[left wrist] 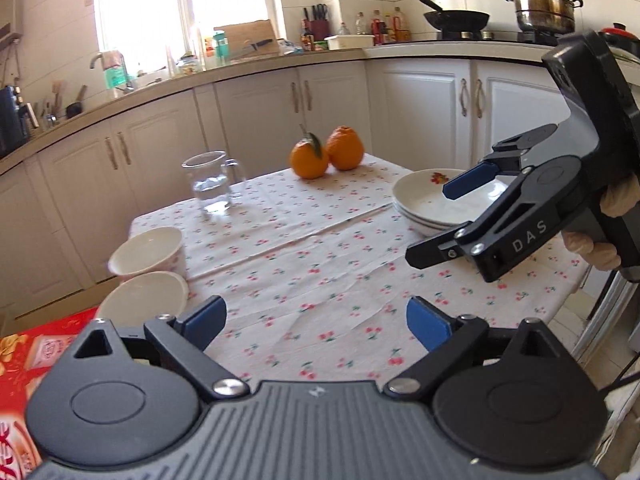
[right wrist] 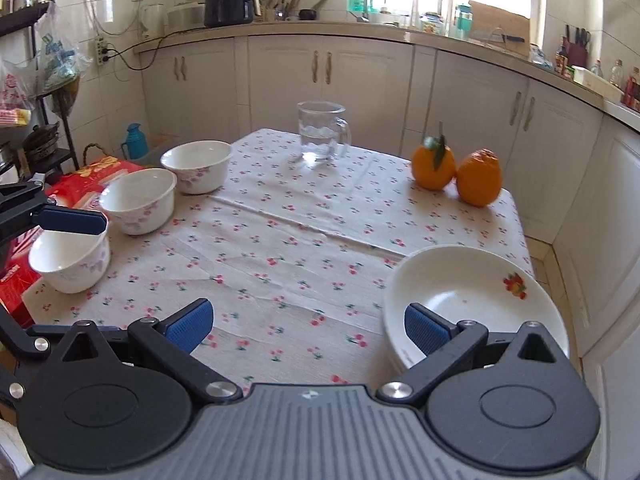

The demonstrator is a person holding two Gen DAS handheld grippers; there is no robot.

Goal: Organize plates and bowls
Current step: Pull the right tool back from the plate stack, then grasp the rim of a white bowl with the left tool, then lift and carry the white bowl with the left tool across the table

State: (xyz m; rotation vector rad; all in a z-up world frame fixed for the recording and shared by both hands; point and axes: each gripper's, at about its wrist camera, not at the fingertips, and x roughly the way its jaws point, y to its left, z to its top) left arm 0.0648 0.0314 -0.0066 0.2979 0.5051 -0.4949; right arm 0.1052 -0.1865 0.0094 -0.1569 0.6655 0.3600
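Plates and bowls being sorted by kind
Both claws, left claw [left wrist: 316, 322] and right claw [right wrist: 308, 324], are being held open and empty; plates [right wrist: 460, 280] are being stacked right of the jug [right wrist: 320, 132], bowls [right wrist: 138, 200] left.

Right gripper [right wrist: 308, 326] jaws wide apart, nothing between them. Stacked plates [right wrist: 472, 292] just beyond right finger; fruit motif on top plate. Three bowls [right wrist: 138, 200] in a row ahead-left; left gripper's fingertip over the nearest. Glass pitcher [right wrist: 320, 132] far ahead; two oranges [right wrist: 456, 172] ahead-right.

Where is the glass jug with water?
The glass jug stands at the far edge of the table, top centre in the right wrist view, between the farthest white bowl and the two oranges.
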